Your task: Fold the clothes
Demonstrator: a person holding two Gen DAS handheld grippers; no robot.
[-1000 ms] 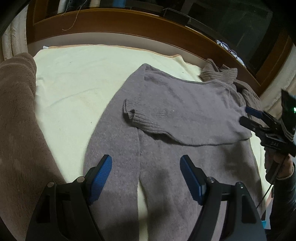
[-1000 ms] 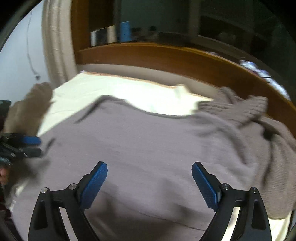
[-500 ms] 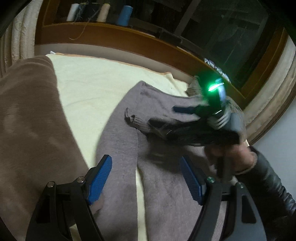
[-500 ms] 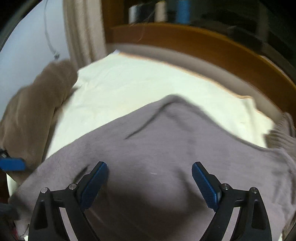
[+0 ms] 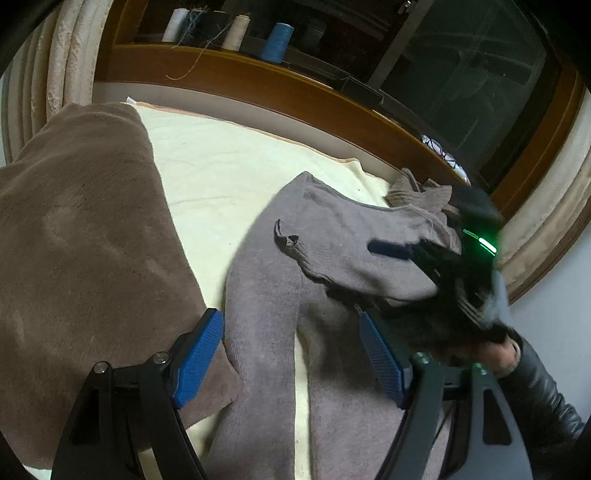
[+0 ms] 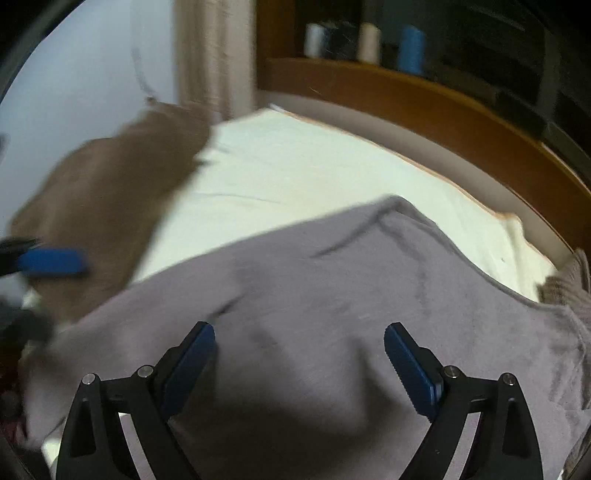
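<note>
Now the grey sweater (image 5: 343, 236) lay flat on the cream sheet (image 5: 221, 166), soft, limp knit, best pinched at a cuff or hem. Both the left gripper (image 5: 291, 354) and right gripper (image 6: 299, 354) gaped wide, empty.

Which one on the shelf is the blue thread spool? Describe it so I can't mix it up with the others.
Start at the wooden ledge that runs behind the bed, above the cream sheet. A row of thread cones stands on it; the blue thread spool is at the right end of that row. Its neighbours, the white spool and the beige spool, are pale, and it is the only blue one.
</note>
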